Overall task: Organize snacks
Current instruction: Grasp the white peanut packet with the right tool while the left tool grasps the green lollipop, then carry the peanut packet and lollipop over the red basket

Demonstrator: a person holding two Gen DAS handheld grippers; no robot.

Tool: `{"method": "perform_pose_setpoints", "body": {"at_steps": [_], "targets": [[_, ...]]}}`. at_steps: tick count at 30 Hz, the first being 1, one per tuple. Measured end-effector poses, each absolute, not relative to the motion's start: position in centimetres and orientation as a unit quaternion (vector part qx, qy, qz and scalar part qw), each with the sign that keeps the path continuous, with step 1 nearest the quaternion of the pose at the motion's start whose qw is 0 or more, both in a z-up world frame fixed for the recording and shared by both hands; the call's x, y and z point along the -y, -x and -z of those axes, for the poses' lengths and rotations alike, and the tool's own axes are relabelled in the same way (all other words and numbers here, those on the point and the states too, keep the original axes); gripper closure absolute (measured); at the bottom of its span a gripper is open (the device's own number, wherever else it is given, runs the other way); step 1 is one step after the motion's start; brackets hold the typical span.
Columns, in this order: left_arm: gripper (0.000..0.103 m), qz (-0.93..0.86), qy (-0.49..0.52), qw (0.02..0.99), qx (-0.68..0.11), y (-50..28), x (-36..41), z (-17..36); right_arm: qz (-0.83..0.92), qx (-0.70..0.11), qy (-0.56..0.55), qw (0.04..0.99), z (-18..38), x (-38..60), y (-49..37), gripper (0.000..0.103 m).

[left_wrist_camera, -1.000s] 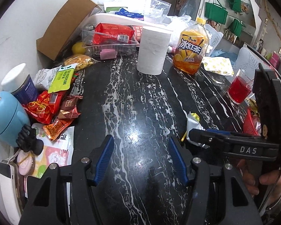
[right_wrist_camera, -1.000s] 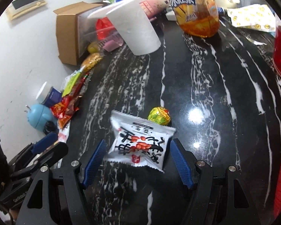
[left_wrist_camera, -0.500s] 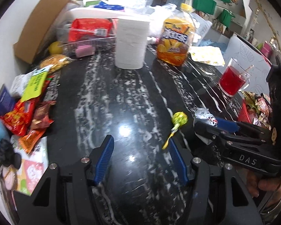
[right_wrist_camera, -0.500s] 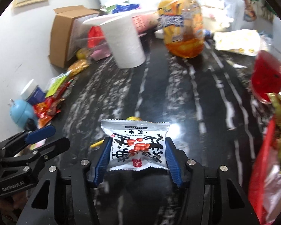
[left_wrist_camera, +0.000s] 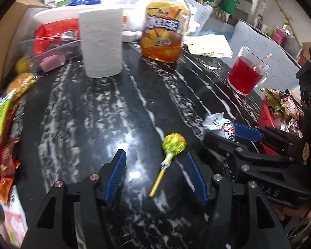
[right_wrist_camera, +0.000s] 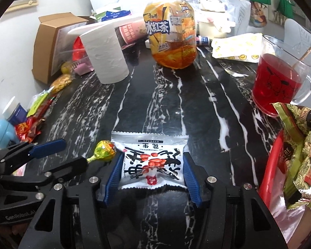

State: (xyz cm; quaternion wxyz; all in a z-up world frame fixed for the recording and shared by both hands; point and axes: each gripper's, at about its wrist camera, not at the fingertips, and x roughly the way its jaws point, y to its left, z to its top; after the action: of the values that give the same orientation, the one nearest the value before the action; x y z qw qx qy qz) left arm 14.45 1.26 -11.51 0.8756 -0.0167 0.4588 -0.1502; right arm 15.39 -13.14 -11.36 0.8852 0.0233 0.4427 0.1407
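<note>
My right gripper (right_wrist_camera: 152, 171) is shut on a white peanut packet (right_wrist_camera: 152, 161) with red and black print and holds it above the black marble table (right_wrist_camera: 176, 95). The packet also shows in the left wrist view (left_wrist_camera: 219, 124), between the right gripper's blue pads. A yellow-green lollipop (left_wrist_camera: 173, 145) lies on the table between the open fingers of my left gripper (left_wrist_camera: 156, 174); it also shows in the right wrist view (right_wrist_camera: 104, 151). A red basket (right_wrist_camera: 273, 168) holding snack packets stands at the right.
A paper roll (left_wrist_camera: 101, 41), an iced tea bottle (left_wrist_camera: 164, 31) and a glass of red drink (left_wrist_camera: 246, 74) stand at the back. Loose snack packets (left_wrist_camera: 2, 128) lie along the left edge. A clear box (left_wrist_camera: 49, 43) and cardboard box (right_wrist_camera: 49, 43) stand at back left.
My right gripper has closed on the peanut packet and lifted it. My left gripper has moved right and forward, so the lollipop now lies between its fingers.
</note>
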Motion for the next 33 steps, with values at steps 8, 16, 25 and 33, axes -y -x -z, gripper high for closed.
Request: {"method": "perform_pose_setpoints", "body": {"at_steps": [8, 16, 25, 33], "targets": [[0.047, 0.192, 0.022, 0.866, -0.461, -16.0, -0.4, 12.2, -0.121, -0.438, -0.021, 0.891, 11.5, 14.1, -15.9, 0.047], [0.077, 0.206, -0.009, 0.86, -0.466, -16.2, 1.1, 13.1, -0.123, -0.436, -0.022, 0.891, 11.4, 14.2, -15.9, 0.046], [0.078, 0.187, -0.003, 0.862, -0.472, -14.4, -0.1, 12.9, -0.14, -0.44, -0.006, 0.887, 11.3, 13.3, -15.1, 0.046], [0.078, 0.175, 0.007, 0.86, -0.48, -11.3, -1.2, 12.4, -0.172, -0.452, 0.005, 0.875, 11.3, 12.2, -12.9, 0.046]]}}
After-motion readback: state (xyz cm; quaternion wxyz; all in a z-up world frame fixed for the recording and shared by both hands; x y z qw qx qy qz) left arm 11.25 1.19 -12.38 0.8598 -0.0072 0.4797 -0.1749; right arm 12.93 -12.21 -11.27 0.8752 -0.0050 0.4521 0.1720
